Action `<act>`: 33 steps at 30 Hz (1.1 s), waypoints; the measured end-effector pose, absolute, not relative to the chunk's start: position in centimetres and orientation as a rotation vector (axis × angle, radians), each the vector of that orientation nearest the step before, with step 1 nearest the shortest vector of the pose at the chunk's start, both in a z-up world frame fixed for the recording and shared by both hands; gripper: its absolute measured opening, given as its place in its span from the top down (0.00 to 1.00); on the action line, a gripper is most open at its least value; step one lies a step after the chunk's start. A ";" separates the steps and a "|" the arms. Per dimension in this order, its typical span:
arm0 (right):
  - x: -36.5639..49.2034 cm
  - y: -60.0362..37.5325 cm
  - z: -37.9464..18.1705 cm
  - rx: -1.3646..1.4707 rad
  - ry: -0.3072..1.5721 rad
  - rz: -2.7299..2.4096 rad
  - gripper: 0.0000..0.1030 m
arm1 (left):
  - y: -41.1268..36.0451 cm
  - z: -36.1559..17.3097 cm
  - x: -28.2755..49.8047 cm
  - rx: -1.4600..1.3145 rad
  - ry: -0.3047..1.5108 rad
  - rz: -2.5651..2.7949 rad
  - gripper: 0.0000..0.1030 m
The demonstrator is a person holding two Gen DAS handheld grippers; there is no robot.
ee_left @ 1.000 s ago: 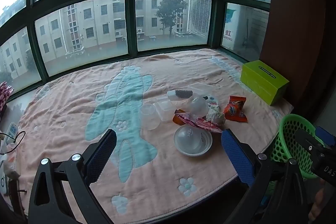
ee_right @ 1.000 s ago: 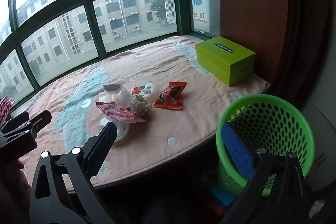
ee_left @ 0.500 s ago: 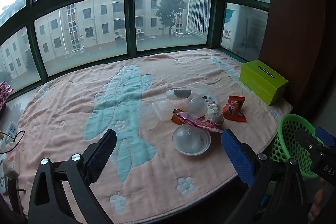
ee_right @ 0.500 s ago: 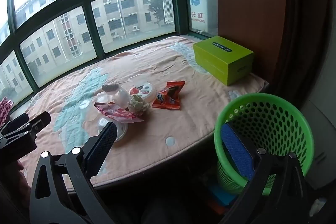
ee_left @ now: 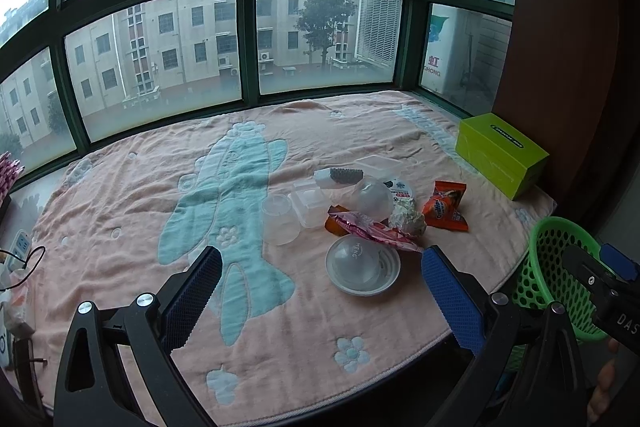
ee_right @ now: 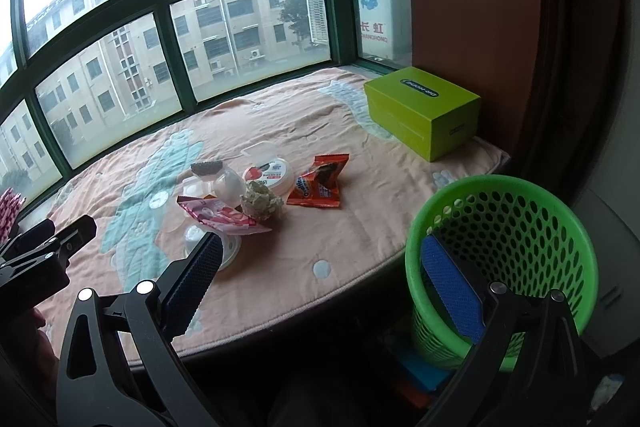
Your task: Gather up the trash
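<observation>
Trash lies in a cluster on the pink blanket: an orange snack wrapper (ee_left: 446, 205) (ee_right: 319, 181), a pink wrapper (ee_left: 374, 231) (ee_right: 218, 215), a crumpled tissue (ee_left: 408, 215) (ee_right: 260, 200), a white round lid (ee_left: 362, 267), clear plastic cups (ee_left: 280, 221) and small clear containers (ee_left: 310, 203). A green mesh basket (ee_right: 500, 251) (ee_left: 558, 275) stands below the ledge's right edge. My left gripper (ee_left: 320, 285) is open, hovering in front of the cluster with nothing between its fingers. My right gripper (ee_right: 320, 279) is open too, near the ledge's front edge, its right finger over the basket rim.
A lime green box (ee_left: 500, 155) (ee_right: 424, 111) sits at the far right against a brown wall. Windows run behind the blanket (ee_left: 160, 163). A power strip and cable (ee_left: 20, 247) lie at the left edge. The other gripper shows at each view's side.
Both grippers have drifted slightly toward the ledge; the trash cluster sits a little nearer. Nothing was taken hold of or moved.
</observation>
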State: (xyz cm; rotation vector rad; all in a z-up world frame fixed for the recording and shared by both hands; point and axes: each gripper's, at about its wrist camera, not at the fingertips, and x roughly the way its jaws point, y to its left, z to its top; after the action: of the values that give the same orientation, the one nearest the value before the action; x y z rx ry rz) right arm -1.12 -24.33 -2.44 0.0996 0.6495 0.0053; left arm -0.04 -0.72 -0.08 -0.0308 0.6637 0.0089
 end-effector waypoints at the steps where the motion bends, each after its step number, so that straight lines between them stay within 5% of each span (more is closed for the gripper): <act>1: -1.2 -24.3 -2.4 0.100 0.648 0.004 0.05 | -0.8 -0.1 0.0 -0.032 0.665 0.010 0.06; 33: -0.8 -24.3 -2.9 0.101 0.661 0.003 0.05 | -0.8 -1.0 1.0 -0.045 0.689 0.007 0.06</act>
State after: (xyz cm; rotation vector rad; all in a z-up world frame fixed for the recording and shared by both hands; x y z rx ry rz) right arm -0.77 -24.30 -2.94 0.1011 0.6607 0.0026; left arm 0.97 -0.82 -0.96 -0.0450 0.6894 0.0072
